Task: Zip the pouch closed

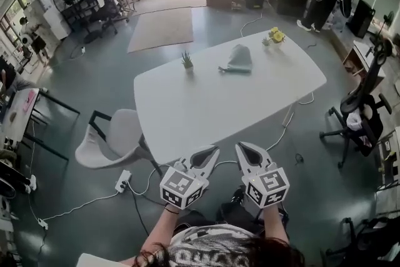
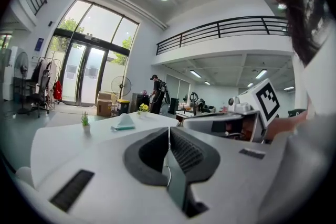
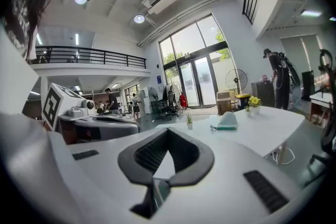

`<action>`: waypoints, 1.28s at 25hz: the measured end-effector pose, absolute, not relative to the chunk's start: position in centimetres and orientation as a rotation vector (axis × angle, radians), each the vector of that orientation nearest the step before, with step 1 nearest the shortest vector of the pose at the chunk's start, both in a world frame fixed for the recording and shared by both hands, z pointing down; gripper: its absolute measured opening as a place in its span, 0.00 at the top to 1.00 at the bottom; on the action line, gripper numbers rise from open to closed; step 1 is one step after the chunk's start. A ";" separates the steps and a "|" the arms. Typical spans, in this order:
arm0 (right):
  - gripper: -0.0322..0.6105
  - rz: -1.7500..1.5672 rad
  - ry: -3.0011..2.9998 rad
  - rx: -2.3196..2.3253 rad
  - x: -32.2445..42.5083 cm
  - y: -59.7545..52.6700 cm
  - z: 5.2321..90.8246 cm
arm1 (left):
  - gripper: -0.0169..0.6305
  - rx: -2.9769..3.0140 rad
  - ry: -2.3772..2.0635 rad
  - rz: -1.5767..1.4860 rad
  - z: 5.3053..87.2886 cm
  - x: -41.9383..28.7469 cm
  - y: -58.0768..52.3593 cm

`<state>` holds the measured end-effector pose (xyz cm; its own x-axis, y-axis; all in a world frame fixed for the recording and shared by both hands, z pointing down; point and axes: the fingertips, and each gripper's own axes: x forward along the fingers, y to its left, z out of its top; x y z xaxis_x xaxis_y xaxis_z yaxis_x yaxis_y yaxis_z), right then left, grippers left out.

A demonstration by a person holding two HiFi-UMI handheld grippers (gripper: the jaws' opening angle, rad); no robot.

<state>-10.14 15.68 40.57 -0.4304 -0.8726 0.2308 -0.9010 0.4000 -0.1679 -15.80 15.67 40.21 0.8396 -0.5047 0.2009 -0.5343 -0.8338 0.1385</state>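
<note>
Head view: grey-green pouch lies on the far side of the white table. Left gripper and right gripper are at the near edge, well apart from it.
Left gripper view: jaws together, empty.
Right gripper view: jaws together, empty.

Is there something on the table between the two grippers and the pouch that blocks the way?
Nothing visible does. Only bare table lies between the left gripper, the right gripper and the pouch. The small plant and the yellow flowers stand off to the sides.
</note>
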 end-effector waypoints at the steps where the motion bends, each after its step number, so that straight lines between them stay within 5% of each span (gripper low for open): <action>1: 0.95 0.402 -2.549 1.597 -9.0 15.2 40.3 | 0.95 2.827 -0.818 0.228 39.9 -14.5 15.4; 32: 0.95 0.461 -2.600 1.481 4.1 4.8 42.9 | 0.95 2.758 -1.000 0.286 41.3 -3.1 3.9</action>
